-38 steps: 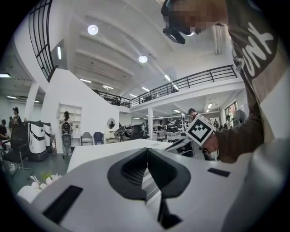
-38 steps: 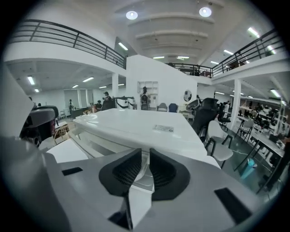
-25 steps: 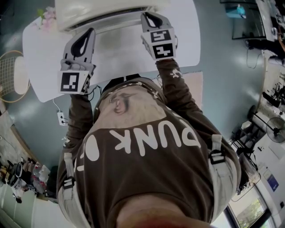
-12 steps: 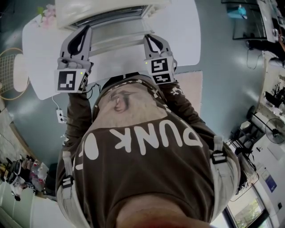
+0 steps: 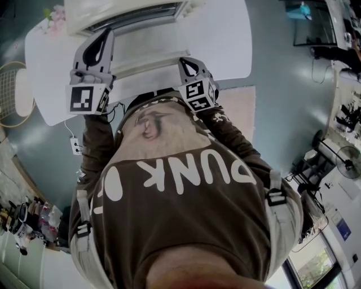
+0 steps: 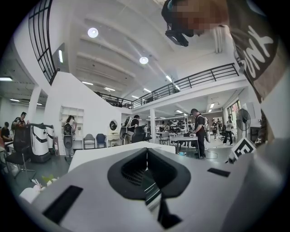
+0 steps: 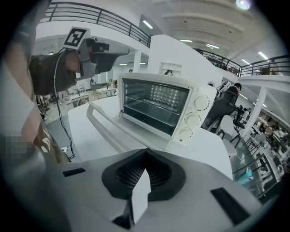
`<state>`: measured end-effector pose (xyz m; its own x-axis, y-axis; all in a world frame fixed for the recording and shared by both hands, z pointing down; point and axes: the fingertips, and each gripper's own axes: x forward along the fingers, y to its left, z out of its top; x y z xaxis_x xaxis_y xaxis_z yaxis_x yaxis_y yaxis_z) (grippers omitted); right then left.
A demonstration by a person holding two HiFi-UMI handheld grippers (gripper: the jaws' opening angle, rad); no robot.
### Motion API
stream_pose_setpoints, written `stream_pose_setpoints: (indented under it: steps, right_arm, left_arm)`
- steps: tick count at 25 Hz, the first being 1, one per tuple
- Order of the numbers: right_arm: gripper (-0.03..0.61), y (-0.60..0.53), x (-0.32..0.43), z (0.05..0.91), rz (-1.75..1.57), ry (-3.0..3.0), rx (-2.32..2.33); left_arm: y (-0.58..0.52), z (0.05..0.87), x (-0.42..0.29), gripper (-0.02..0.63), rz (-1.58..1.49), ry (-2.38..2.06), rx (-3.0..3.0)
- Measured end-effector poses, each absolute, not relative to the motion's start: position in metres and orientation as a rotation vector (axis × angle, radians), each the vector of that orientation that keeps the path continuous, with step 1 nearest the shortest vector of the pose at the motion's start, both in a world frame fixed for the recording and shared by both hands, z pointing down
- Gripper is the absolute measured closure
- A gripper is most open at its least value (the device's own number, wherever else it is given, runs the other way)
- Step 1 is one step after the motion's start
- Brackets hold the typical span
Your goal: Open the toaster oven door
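The white toaster oven (image 5: 130, 8) stands at the far edge of the white table (image 5: 225, 34), and its door (image 5: 149, 48) lies folded down toward me. In the right gripper view the oven (image 7: 156, 106) shows its open cavity with the wire rack; the door (image 7: 118, 131) lies flat, its handle (image 7: 93, 118) at the near edge. My right gripper (image 5: 183, 60) is shut and empty, drawn back from the door at its near right corner. My left gripper (image 5: 106, 33) is shut too, raised over the door's left side, touching nothing that I can see.
The oven's dials (image 7: 195, 106) run down its right side. Pink flowers (image 5: 56, 22) sit at the table's far left corner. A wicker chair (image 5: 11, 93) stands left of the table, a power strip (image 5: 76, 148) lies on the floor, and a pale rug (image 5: 245, 107) lies to the right.
The oven door has swung from nearly closed down to flat. My right gripper came back toward me from the door's top edge and is off the handle. The left gripper rose slightly.
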<state>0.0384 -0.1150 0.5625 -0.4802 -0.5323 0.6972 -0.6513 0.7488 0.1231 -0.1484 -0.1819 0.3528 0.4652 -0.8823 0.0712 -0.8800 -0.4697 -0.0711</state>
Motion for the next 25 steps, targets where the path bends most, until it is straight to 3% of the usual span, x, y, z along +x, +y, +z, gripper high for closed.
stream_pose_setpoints:
  steps: [12, 25]
  right_arm:
    - [0.569, -0.077, 0.026, 0.647, 0.182, -2.126, 0.678]
    - [0.568, -0.064, 0.035, 0.718, 0.413, -2.022, 0.578]
  left_arm:
    - [-0.174, 0.355, -0.148, 0.609, -0.169, 1.611, -2.672]
    - [-0.167, 0.358, -0.158, 0.609, -0.189, 1.64, -2.662]
